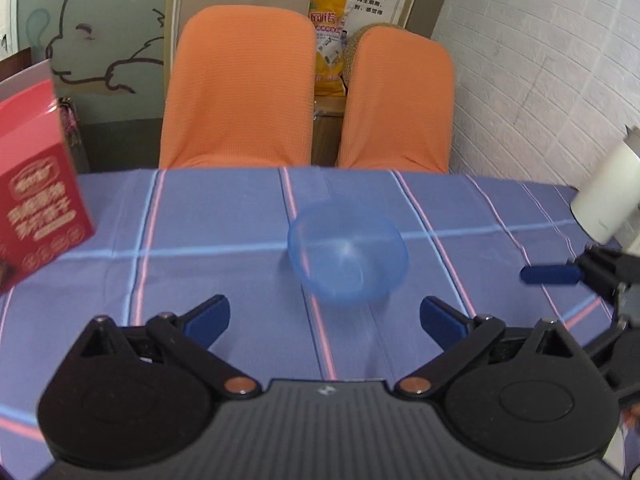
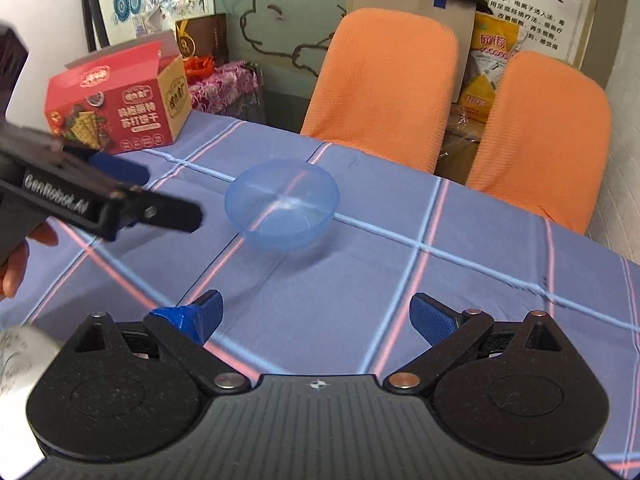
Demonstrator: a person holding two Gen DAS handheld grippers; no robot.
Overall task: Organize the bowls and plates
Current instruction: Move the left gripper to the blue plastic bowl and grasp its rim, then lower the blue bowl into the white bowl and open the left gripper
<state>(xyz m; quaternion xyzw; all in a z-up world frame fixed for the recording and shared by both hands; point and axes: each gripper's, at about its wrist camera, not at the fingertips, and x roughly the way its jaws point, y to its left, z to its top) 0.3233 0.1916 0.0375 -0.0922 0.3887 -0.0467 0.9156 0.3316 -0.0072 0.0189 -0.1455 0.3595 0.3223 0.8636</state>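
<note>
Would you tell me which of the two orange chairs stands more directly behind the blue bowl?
The left orange chair, beside the red box; the blue bowl sits nearer it than the right chair by the white wall.

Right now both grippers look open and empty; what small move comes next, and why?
Probably ease the left gripper forward toward the blue bowl's near rim. The bowl sits upright and untouched on the tablecloth, directly ahead between the open fingers; the right gripper stands farther off.
</note>
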